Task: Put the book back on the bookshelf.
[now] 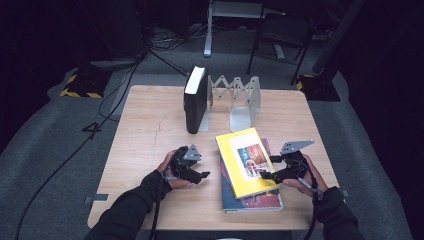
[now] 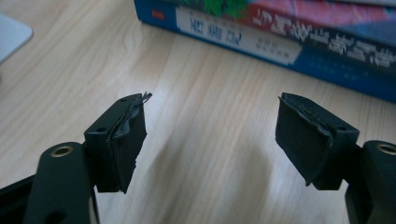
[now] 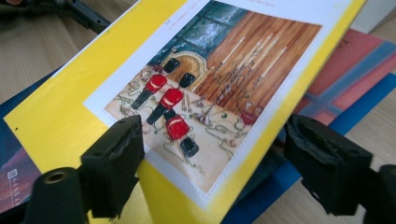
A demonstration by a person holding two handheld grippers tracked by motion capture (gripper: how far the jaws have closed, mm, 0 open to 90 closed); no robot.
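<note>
Right gripper (image 3: 212, 158): jaws stand wide apart, straddling the near right edge of the yellow book (image 1: 247, 161), 1 pad over its cover and 1 beyond the edge; no pad presses on it. The book lies tilted on a blue book (image 1: 252, 200), long axis running away from the person. Left gripper (image 2: 210, 140): jaws open and empty over bare table (image 1: 150, 130), the blue book's spine ahead. The right hand is nearer; an expandable bookend rack (image 1: 235, 97) with 1 upright black book (image 1: 195, 100) stands beyond
</note>
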